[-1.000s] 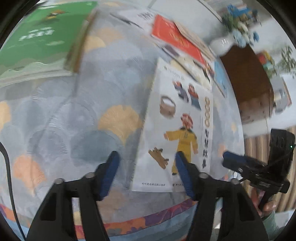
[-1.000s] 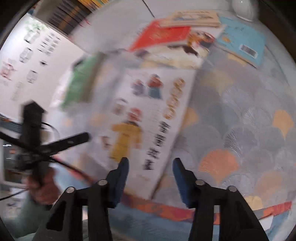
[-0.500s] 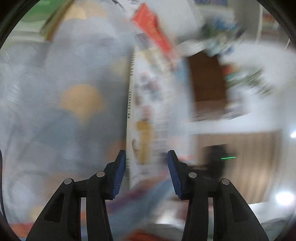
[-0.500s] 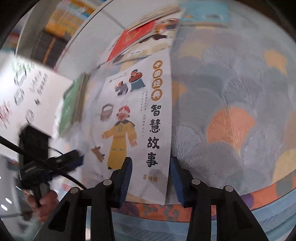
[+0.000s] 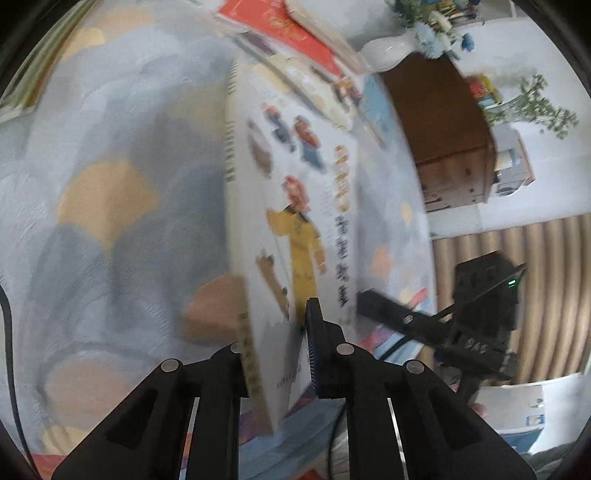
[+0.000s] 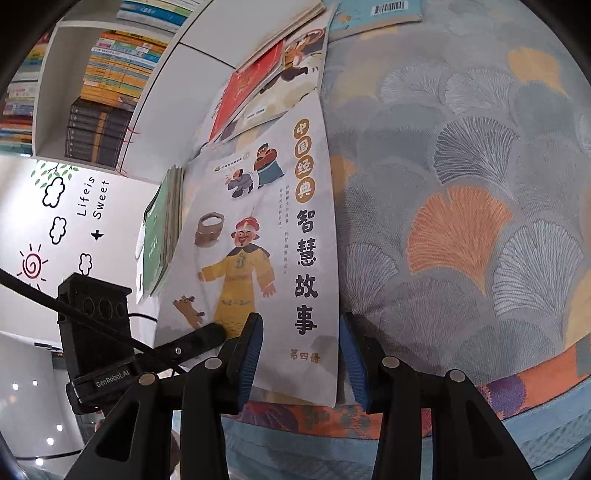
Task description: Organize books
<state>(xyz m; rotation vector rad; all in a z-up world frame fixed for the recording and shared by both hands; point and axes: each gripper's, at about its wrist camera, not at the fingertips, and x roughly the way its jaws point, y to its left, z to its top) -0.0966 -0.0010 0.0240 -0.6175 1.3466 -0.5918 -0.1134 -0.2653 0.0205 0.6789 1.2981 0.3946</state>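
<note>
A white picture book with a yellow-robed figure [image 5: 295, 206] [image 6: 266, 236] lies on the patterned tablecloth. My left gripper [image 5: 277, 343] is shut on its near edge, one finger under the spine side and one on the cover, tilting that edge up. My right gripper [image 6: 299, 350] is open, its jaws on either side of the book's near right corner, not clamping it. The left gripper also shows in the right wrist view [image 6: 184, 347], on the book's left edge.
A red book [image 6: 251, 85] and others lie fanned at the far side, with a light blue book [image 6: 373, 14] beside them. A green book stack [image 6: 162, 229] sits left. A white vase [image 5: 384, 51] stands by a brown cabinet [image 5: 443, 122]. A bookshelf [image 6: 103, 74] is behind.
My left gripper has closed onto the white book's near edge and lifted its spine side. My right gripper has come closer around the book's near right corner, still open.
</note>
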